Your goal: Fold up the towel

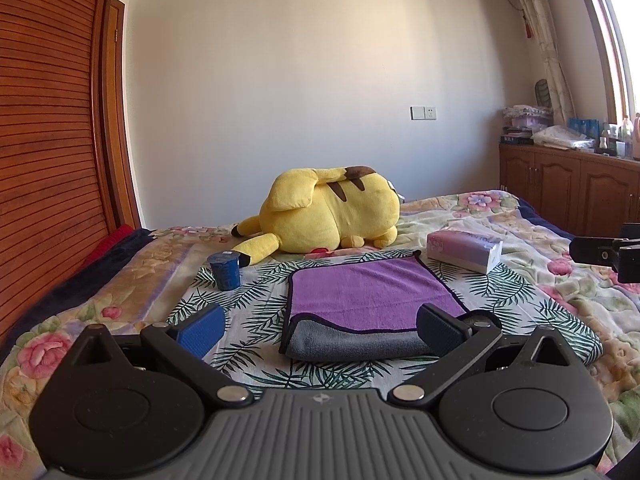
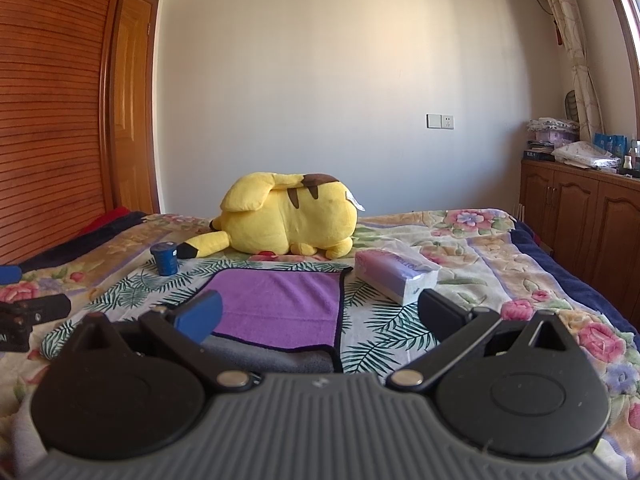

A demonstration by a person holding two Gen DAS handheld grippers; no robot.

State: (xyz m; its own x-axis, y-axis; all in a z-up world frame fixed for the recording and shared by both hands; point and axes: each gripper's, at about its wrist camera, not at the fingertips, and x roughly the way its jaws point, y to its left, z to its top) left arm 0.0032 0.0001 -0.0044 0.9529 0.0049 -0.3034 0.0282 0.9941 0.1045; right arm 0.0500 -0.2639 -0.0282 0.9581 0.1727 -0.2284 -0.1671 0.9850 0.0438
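The towel [image 1: 372, 300] is laid flat on the bed [image 1: 560, 292], its near edge turned back, and both the left gripper [image 1: 320, 330] and right gripper [image 2: 320, 318] are held wide, empty, presumably for grasping corners.

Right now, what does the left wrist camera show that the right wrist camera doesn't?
Only the left wrist view shows the right gripper entering at the right edge, and bottles on the cabinet. Only the right wrist view shows the wooden door and the left gripper at the left edge. Both show the purple towel, yellow plush, blue cup and tissue pack.
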